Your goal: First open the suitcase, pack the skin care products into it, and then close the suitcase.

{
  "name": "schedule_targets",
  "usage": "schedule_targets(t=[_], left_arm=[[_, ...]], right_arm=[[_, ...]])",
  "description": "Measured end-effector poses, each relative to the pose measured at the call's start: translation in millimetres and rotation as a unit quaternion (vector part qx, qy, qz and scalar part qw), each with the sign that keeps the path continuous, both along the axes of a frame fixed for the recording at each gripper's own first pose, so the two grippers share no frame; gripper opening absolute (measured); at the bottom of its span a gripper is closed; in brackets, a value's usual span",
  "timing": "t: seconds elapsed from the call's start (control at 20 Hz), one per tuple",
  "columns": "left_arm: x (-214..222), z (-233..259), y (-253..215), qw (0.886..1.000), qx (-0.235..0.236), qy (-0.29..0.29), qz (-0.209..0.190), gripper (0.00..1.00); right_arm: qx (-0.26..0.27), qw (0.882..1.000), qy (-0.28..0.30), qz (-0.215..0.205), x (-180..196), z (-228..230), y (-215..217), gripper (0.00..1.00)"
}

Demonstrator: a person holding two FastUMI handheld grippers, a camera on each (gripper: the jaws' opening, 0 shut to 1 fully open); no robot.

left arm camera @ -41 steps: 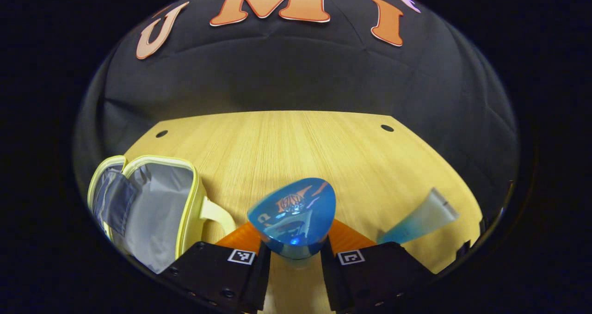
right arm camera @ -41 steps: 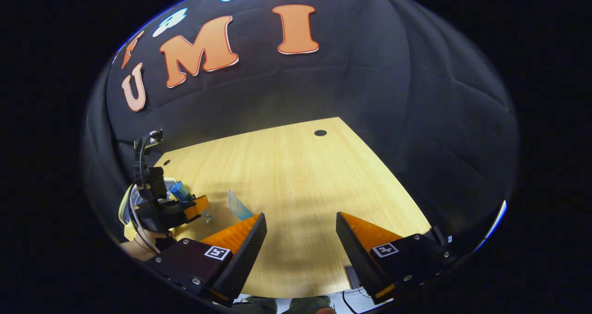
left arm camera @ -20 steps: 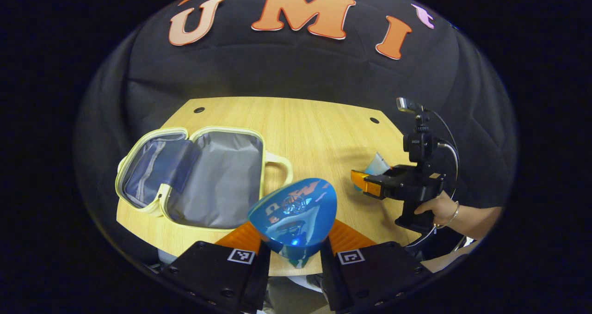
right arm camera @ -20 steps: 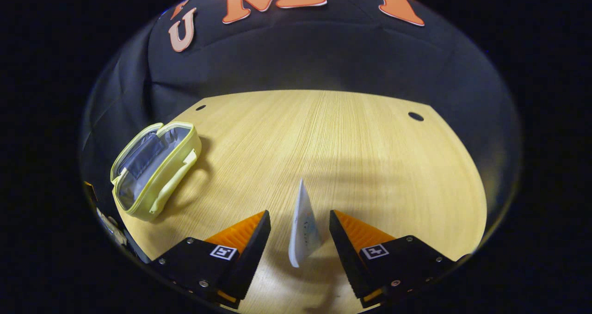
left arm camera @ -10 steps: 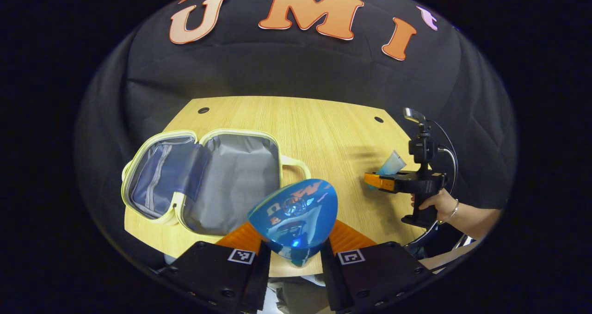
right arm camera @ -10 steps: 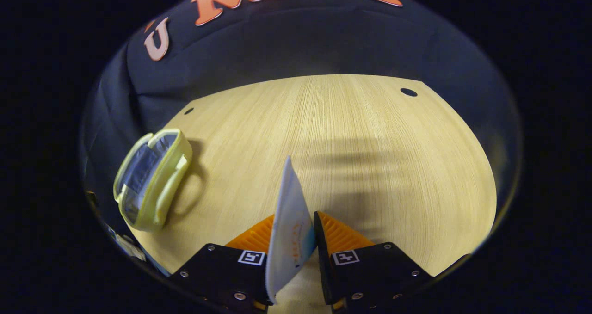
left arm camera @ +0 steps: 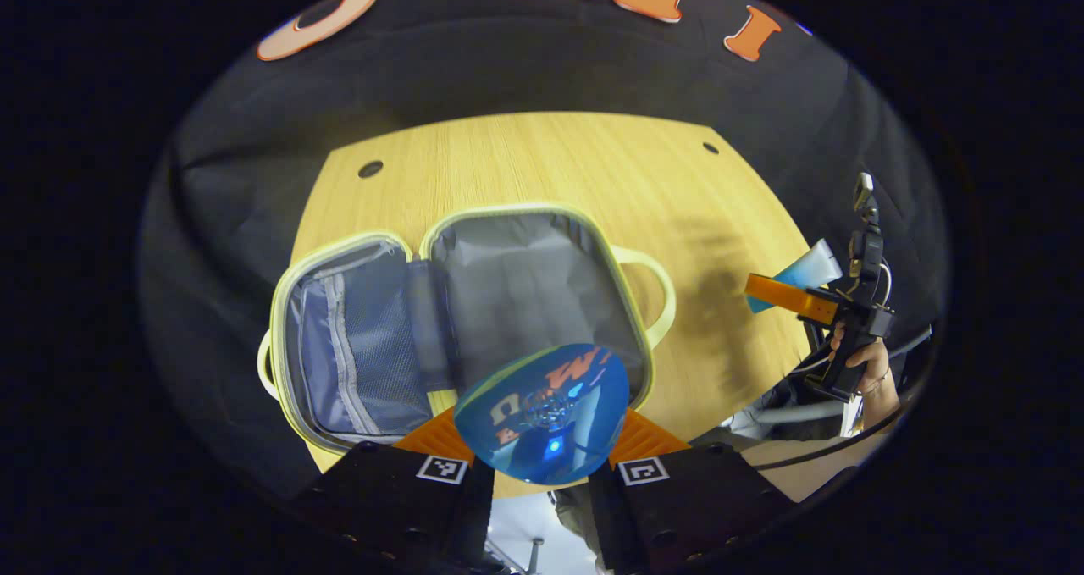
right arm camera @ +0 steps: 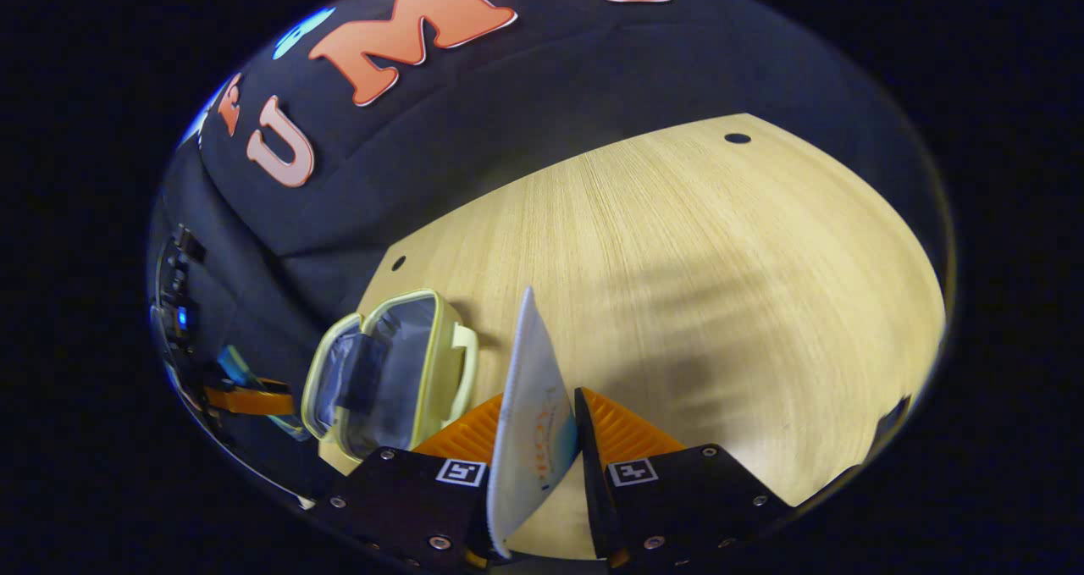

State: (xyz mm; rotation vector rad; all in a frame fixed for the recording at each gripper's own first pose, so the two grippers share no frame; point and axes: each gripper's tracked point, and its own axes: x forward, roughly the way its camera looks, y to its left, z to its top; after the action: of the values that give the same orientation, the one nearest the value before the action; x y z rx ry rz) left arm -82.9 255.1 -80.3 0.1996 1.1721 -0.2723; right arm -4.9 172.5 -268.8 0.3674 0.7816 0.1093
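Right now we judge the main risk is a drop outside the case: our left gripper [left arm camera: 542,439] pinches a blue bottle [left arm camera: 542,412] by its narrow part, with the wide glossy bottom facing the camera, so we think it could swivel or slip if we tilt hard. It hangs above the near edge of the open yellow suitcase [left arm camera: 461,321], roughly over the grey-lined right half, so letting go too early could land it on the rim or on the wooden table [left arm camera: 542,160]. A second risk we see is the two grippers crowding each other over the case. Our right gripper [right arm camera: 535,439] is pressed on a white tube [right arm camera: 529,422], which stands edge-on between its fingers, off the table. From there the suitcase [right arm camera: 389,376] lies to the left, near, lid laid flat.
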Motion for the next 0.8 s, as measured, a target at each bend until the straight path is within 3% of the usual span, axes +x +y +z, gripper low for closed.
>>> schedule_targets(t=[0.15,0.35,0.6,0.8], left_arm=[[5,-20,-4,0.997,0.006,0.073,-0.011,0.50],[28,-56,-15,0.992,0.010,0.127,-0.020,0.51],[52,-103,-3,0.988,0.042,0.148,-0.001,0.50],[72,-118,-4,0.989,0.048,0.140,0.011,0.51]], right_arm=[[0.008,0.999,0.012,-0.028,-22,-6,7,0.38],[0.008,0.998,0.032,-0.058,-48,-13,2,0.38],[0.005,0.995,0.045,-0.089,-59,-14,-6,0.39],[0.001,0.995,0.048,-0.089,-57,-11,-6,0.39]])
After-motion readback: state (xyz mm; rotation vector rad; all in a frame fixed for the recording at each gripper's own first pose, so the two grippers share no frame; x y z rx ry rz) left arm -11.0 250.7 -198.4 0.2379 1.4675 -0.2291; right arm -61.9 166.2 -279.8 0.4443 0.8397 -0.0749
